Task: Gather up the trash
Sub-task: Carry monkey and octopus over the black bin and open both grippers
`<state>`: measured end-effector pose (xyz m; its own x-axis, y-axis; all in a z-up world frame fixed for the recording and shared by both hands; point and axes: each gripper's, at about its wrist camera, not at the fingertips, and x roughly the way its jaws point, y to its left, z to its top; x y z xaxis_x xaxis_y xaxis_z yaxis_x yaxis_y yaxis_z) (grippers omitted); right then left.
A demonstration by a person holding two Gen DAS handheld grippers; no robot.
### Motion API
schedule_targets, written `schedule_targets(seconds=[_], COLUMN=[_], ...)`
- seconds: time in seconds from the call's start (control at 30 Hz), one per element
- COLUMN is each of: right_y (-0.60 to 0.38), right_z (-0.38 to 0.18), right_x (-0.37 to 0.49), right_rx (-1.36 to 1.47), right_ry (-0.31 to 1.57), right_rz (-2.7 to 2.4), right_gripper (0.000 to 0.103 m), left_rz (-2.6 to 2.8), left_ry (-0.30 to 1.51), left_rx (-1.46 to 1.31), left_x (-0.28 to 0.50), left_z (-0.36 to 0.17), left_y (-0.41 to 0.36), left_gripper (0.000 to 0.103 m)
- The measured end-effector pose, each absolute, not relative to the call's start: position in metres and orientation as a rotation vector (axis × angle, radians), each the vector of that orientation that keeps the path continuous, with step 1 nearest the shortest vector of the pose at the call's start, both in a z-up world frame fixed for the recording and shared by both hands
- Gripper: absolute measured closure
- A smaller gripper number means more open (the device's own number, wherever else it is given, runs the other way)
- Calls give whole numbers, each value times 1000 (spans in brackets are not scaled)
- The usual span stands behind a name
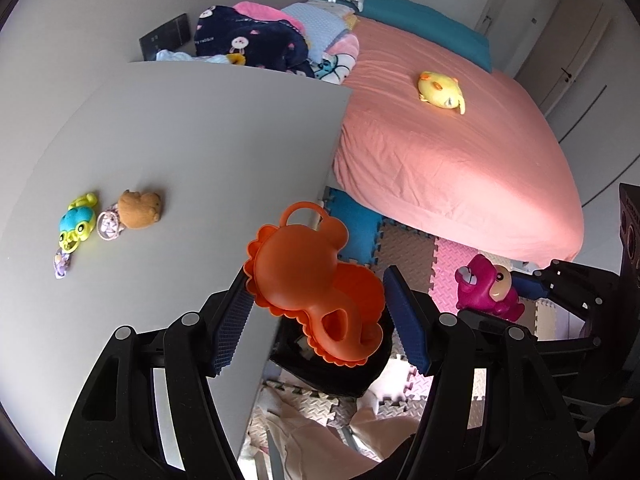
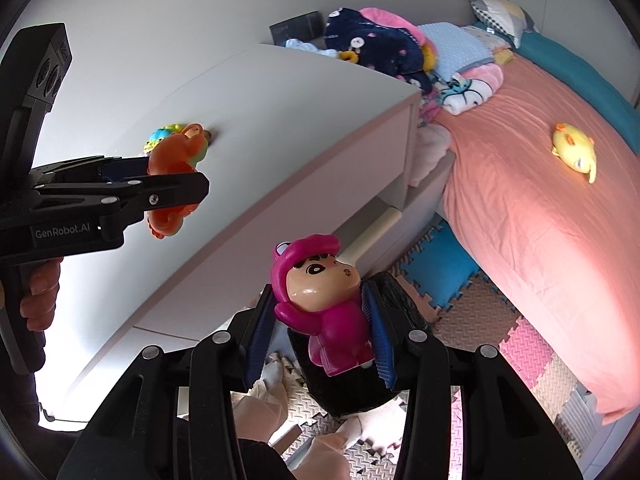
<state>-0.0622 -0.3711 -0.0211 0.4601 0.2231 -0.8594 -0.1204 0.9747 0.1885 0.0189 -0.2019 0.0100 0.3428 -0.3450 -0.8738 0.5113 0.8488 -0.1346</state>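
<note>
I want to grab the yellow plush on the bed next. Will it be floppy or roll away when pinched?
The yellow plush looks soft and rounded, so it will likely squash between the pads rather than resist. It lies flat on the pink sheet, so rolling seems unlikely. It is probably light for its size.

You have bright daylight in both views, colours clean and nothing badly blurred. In your right wrist view the counter (image 2: 248, 128) glares almost white toward the left edge, and the bed (image 2: 540, 240) washes out to a pale pink at the far right. Your left wrist view shows the same washed patch on the bed's lower corner. Soft shadows sit beside the small toys (image 1: 140, 210) on the counter. The fisheye bends every straight edge, and each frame's corners fall off to black. The black hand-held gripper (image 1: 318, 316) frames read dark with little detail.
</note>
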Motion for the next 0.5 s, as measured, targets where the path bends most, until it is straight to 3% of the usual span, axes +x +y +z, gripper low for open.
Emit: schedule_targets(seconds=[0.5], right_y=[-412], right_z=[-27], right_x=[-97], right_rx=[154], right_ry=[1084], right_rz=[134], right_gripper=[57], left_rz=[-714], left_ry=[1124], left_rx=[305], left_x=[-13], left_z=[-2], left_y=[-256], left_gripper=[38])
